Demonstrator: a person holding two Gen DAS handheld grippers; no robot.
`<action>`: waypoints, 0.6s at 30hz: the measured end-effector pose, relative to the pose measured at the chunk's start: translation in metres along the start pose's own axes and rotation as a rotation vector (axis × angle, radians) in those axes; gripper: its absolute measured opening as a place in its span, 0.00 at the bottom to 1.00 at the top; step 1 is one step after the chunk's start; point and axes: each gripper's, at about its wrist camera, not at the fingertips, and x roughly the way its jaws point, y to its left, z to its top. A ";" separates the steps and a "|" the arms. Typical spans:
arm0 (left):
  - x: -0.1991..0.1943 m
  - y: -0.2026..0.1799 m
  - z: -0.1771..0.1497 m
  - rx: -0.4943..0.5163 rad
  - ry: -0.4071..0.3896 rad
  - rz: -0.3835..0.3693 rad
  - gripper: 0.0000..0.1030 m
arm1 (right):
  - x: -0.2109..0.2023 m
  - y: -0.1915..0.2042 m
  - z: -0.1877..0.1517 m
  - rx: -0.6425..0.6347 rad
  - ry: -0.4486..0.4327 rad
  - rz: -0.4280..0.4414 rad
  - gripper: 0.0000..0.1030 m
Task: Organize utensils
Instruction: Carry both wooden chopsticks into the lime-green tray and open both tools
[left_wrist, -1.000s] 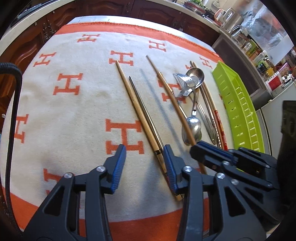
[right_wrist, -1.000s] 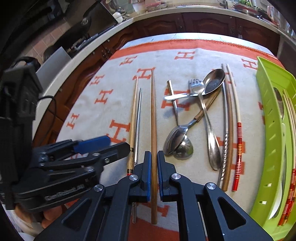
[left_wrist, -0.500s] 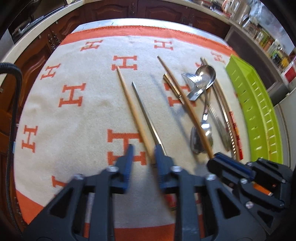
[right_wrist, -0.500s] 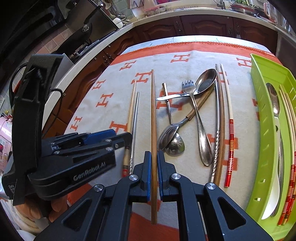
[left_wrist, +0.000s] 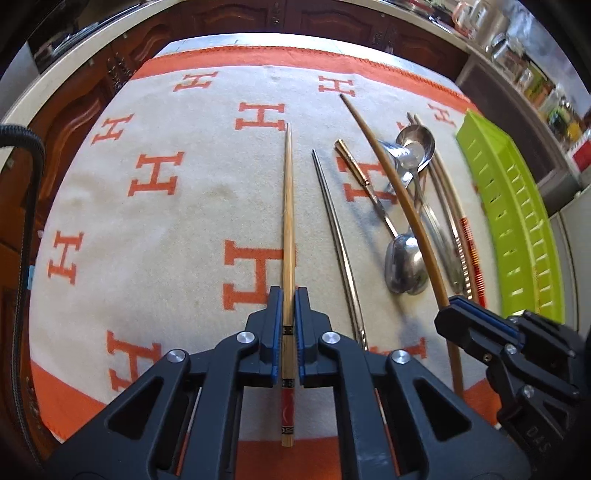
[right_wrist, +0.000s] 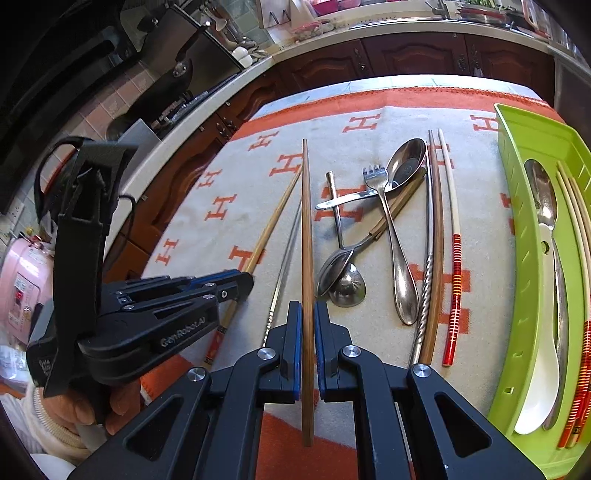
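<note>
My left gripper (left_wrist: 289, 295) is shut on a bamboo chopstick (left_wrist: 288, 206) with a red patterned end, which runs straight out between its blue pads. From the right wrist view that gripper (right_wrist: 240, 284) sits low at the left, with the bamboo chopstick (right_wrist: 273, 221) angling away from it. My right gripper (right_wrist: 307, 308) is shut on a long brown wooden chopstick (right_wrist: 306, 221), also visible in the left wrist view (left_wrist: 399, 199). A metal chopstick (left_wrist: 332, 221) lies between the two. Spoons (right_wrist: 402, 291), a fork (right_wrist: 375, 177) and more chopsticks (right_wrist: 456, 277) lie on the blanket (left_wrist: 166, 240).
A green slotted tray (right_wrist: 517, 258) at the right edge holds spoons and several chopsticks. A person's hand (right_wrist: 92, 406) grips the left tool. A black cable (left_wrist: 26, 184) hangs at the left. Wooden cabinets and a counter ring the table.
The left jaws have closed from wide open onto the bamboo chopstick, which now lines up between them. The right gripper keeps its grip on the brown chopstick and has shifted slightly.
</note>
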 end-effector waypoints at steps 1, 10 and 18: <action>-0.005 -0.001 0.001 -0.001 -0.010 -0.009 0.04 | -0.002 -0.001 0.000 0.005 -0.005 0.007 0.05; -0.062 -0.054 0.019 0.089 -0.107 -0.136 0.04 | -0.038 -0.019 0.002 0.053 -0.094 0.071 0.05; -0.063 -0.140 0.036 0.204 -0.101 -0.263 0.04 | -0.100 -0.082 0.000 0.193 -0.199 -0.025 0.06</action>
